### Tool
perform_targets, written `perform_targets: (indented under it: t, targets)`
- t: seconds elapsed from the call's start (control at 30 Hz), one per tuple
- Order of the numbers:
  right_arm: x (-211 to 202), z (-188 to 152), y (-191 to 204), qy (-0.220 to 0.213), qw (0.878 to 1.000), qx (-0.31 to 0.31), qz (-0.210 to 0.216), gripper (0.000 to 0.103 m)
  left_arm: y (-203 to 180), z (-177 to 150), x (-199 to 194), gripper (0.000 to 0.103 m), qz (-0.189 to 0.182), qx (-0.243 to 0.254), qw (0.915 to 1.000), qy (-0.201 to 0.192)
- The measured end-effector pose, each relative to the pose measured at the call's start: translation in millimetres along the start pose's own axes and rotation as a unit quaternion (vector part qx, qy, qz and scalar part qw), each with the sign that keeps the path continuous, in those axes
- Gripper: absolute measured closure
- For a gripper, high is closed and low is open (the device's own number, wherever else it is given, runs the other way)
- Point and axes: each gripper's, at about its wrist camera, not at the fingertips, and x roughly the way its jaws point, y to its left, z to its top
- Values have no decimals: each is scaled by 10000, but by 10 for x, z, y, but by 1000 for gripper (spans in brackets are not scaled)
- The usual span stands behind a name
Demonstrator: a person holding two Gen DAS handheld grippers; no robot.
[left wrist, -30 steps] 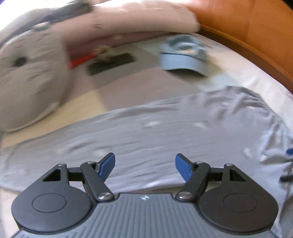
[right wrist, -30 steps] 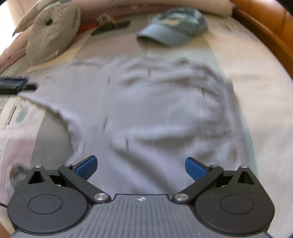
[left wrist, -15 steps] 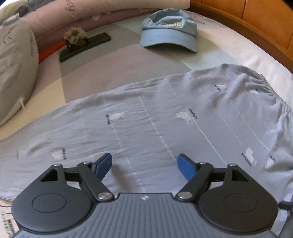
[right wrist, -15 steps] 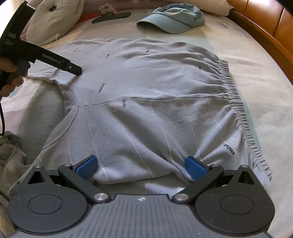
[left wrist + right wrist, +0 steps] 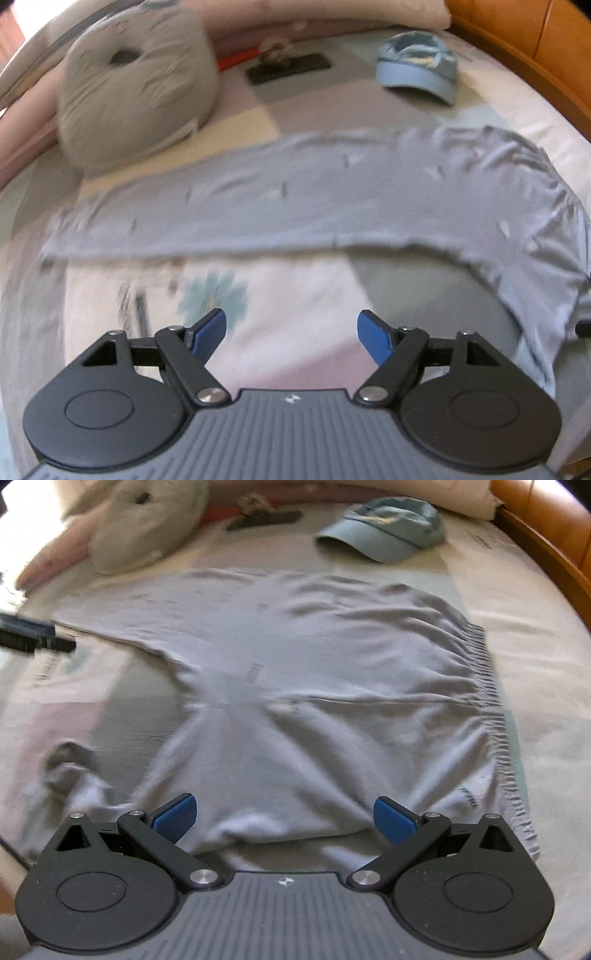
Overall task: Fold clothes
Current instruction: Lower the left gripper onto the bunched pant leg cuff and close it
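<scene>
At the far left of the bed (image 5: 535, 635) a grey pillow (image 5: 144, 520) leans by the edge; beside it the left gripper (image 5: 291, 330) hangs over bare bedspread, its blue fingers (image 5: 210, 328) apart with nothing between them, having just been opening a little wider. Across the middle lies the grey garment (image 5: 314, 686), seemingly trousers: one leg stretches out flat towards the left, the elastic waistband sits at the right, and the near part bunches below the right gripper (image 5: 284, 814), whose fingers stand wide apart over the cloth, clamped on nothing. Further right, beyond the garment, rests a blue cap (image 5: 384, 531). The spreading looks largely done; no fold shows yet, so all the folding seems left.
</scene>
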Motion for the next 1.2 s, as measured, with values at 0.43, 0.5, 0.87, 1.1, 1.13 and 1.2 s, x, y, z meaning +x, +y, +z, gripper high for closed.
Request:
perform_targets:
  t: [0.43,0.5,0.87,1.1,1.13,1.2]
  targets:
    - [53,-505,771,406,9979,259,438,0,-57,-1072,125,36,-792,-294,9951,509]
    - [96,-555,825,482,9968,552,316,0,-52,-1188,122,36,-950,-311,9939,465]
    - [140,-519,1003,489,9940,967,159,0,-78,-1310,158,36,-1612,-468,9849,425]
    - [144,-469,1048,463,9946,894,246,0,8,-1220,243,32,-2246,-859,9689,580]
    - [138,-465,1042,459,9947,879,271,0,41,-1205,264,32,-2348,-931,9657,600]
    - [126,-457,1025,451,9948,865,309,0,122,-1157,318,32,-2620,-1023,9577,612]
